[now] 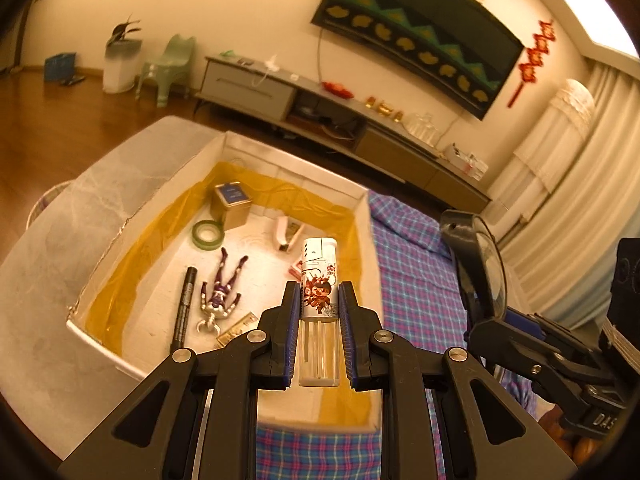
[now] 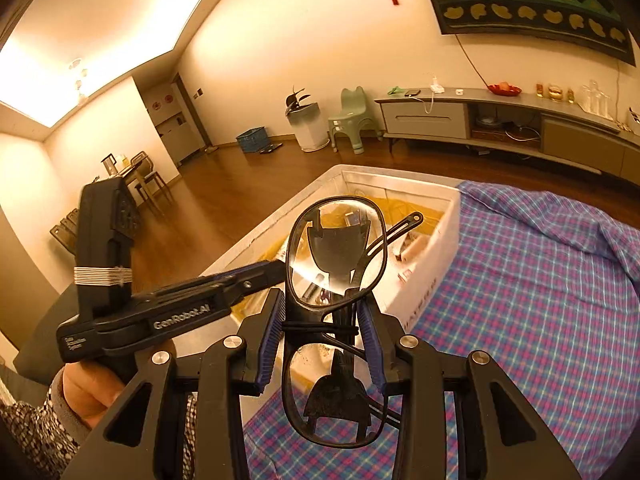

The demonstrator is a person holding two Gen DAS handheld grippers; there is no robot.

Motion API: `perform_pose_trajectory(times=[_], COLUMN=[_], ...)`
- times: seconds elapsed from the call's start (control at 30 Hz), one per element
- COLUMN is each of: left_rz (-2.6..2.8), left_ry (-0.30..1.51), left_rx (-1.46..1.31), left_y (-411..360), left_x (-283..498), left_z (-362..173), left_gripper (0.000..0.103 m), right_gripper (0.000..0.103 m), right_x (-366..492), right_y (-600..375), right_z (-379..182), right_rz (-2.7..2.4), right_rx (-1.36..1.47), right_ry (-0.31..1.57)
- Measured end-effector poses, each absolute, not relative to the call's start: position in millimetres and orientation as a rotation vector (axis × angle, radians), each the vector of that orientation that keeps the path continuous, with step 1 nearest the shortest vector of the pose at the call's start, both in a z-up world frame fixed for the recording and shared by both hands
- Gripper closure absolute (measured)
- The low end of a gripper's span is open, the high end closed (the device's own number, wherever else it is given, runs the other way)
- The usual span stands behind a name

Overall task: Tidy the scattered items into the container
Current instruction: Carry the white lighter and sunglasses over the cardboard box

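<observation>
My left gripper (image 1: 319,292) is shut on a clear lighter (image 1: 320,280) with a cartoon print, held upright over the near part of the white box (image 1: 100,240). The box has a yellow lining and holds a gold tin (image 1: 232,204), a green tape roll (image 1: 207,234), a stapler (image 1: 288,232), a toy figure (image 1: 220,292) and a black marker (image 1: 185,304). My right gripper (image 2: 325,312) is shut on folded black glasses (image 2: 336,280), clamped at the bridge and raised over the plaid cloth beside the box (image 2: 432,264). In the left wrist view the glasses (image 1: 484,268) show at the right.
A plaid cloth (image 2: 540,280) covers the surface right of the box. A grey marbled surface (image 1: 48,280) lies left of it. Beyond are wood floor, a TV cabinet (image 1: 280,88), a green chair (image 1: 168,64) and a bin. A hand (image 2: 88,392) holds the left gripper.
</observation>
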State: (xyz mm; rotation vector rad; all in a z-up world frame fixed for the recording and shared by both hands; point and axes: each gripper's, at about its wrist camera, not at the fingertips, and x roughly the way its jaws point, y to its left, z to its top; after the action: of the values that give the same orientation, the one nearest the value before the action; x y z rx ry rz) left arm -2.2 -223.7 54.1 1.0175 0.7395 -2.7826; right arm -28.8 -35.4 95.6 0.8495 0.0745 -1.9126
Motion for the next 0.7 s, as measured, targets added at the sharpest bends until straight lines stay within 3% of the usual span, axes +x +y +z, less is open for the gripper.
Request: perform_pose_trajectory(times=[0.7], left_rz=[-2.543], left_ry=[0.852], left_rx=[1.232], left_y=[-253.7], left_x=[-66.1], left_z=[14.3], left_gripper=[0.083], right_gripper=[0.064], right_x=[-116.5], right_y=[-149.2], right_z=[61.5], right_rz=[-1.841], right_rx=[1.022], right_ry=[0.237])
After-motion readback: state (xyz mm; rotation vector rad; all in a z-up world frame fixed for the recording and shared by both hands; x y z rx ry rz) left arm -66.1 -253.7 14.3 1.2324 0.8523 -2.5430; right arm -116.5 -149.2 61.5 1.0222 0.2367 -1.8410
